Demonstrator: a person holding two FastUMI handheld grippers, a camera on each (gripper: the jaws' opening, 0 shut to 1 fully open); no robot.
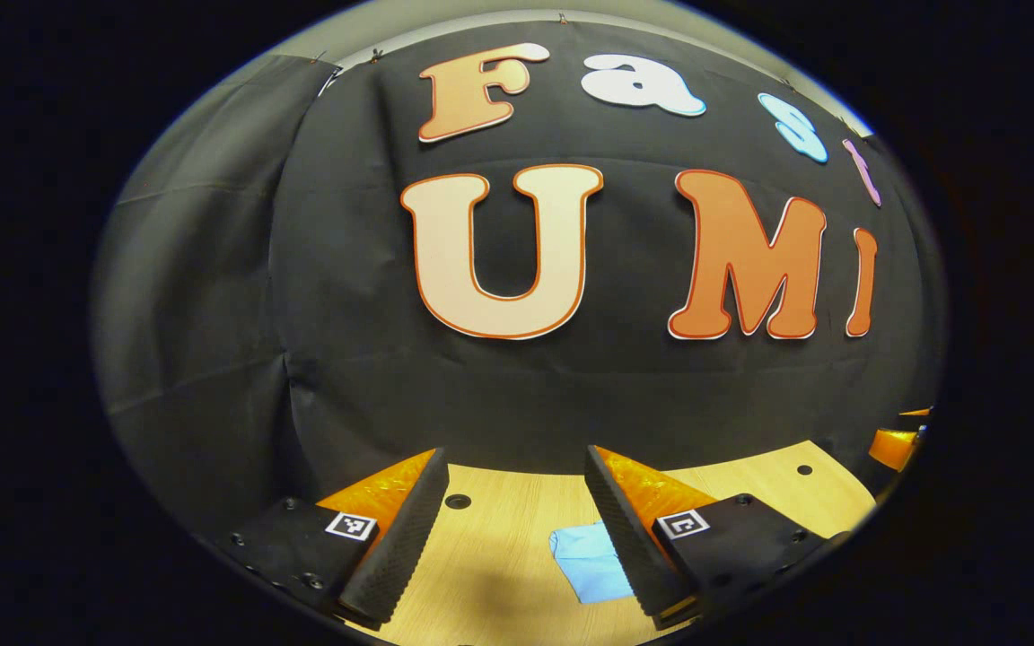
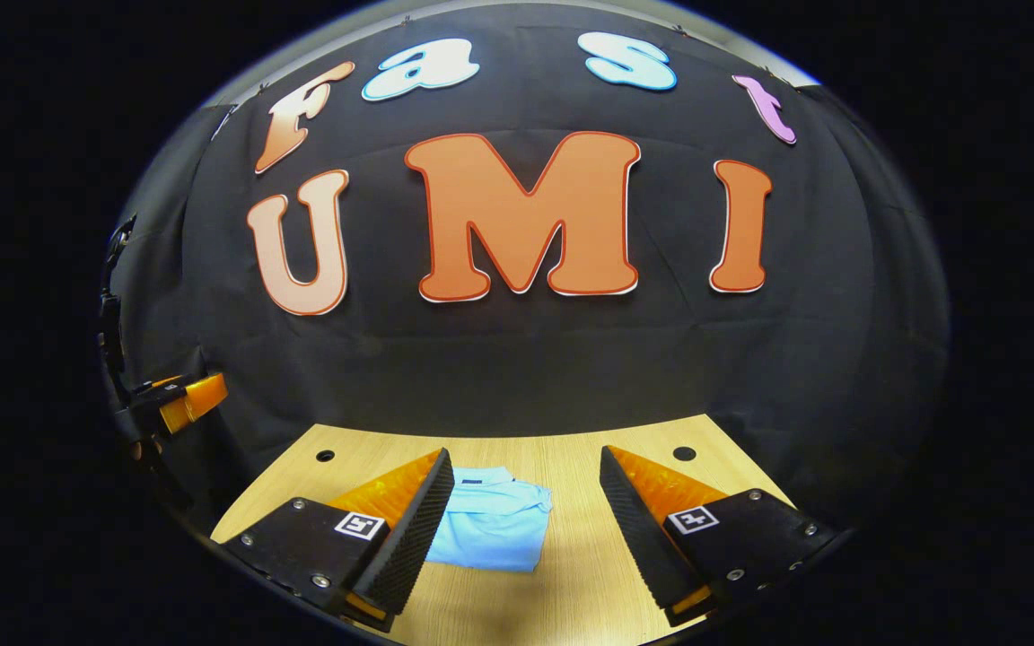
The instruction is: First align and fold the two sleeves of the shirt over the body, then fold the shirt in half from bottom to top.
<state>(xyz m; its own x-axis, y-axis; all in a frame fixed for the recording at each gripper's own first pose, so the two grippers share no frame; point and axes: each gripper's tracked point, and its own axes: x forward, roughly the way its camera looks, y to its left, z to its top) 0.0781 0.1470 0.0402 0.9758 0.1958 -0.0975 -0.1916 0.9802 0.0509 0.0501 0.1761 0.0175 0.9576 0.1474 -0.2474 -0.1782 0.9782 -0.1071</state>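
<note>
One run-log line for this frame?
left gripper: open | right gripper: open | light blue shirt: compact bundle, on wooden table, ungripped

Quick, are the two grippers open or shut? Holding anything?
Left gripper: open, holding nothing, above the table.
Right gripper: open, holding nothing, the blue shirt lying below it.

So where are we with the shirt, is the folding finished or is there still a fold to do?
The light blue shirt lies on the wooden table as a small compact bundle with its collar showing, so the sleeve folds and bottom-to-top fold look done. Nothing is in hand: the left gripper and right gripper both hang open above the table, clear of the cloth. Little seems left, though part of the bundle is hidden behind the fingers.
</note>
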